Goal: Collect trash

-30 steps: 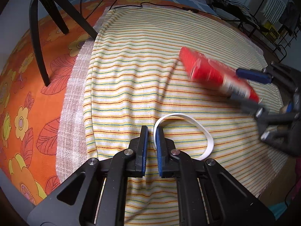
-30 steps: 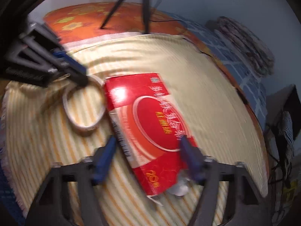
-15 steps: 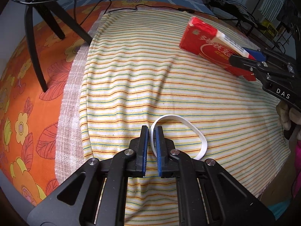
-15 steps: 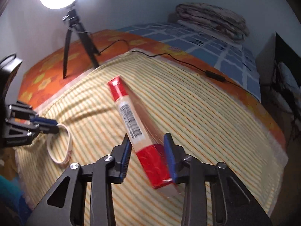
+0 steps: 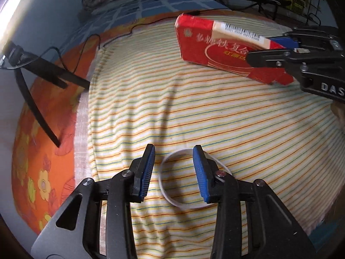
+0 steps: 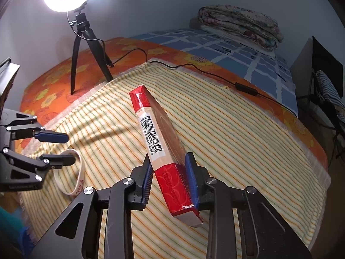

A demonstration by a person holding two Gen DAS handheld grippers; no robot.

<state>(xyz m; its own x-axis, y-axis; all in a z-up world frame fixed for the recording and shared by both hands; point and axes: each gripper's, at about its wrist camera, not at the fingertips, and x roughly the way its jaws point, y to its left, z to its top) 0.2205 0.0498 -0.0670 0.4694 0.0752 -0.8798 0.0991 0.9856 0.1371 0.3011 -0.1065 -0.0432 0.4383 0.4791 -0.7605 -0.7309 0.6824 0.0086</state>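
A: Between the pads of the right hand-held gripper, the red carton is now clamped and lifted edge-up off the striped cloth; those jaws have just been closing.

B: And the left hand-held gripper?

A: Its jaws have just been opening. They stand apart, straddling the white band, which lies released on the cloth.

B: Obstacles?

A: Beyond both, a tripod and its cable; no bin in sight.

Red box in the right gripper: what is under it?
The red box is clamped in the right gripper, lifted clear. Beneath it only striped cloth shows; the patch directly under the box's lower end is covered.
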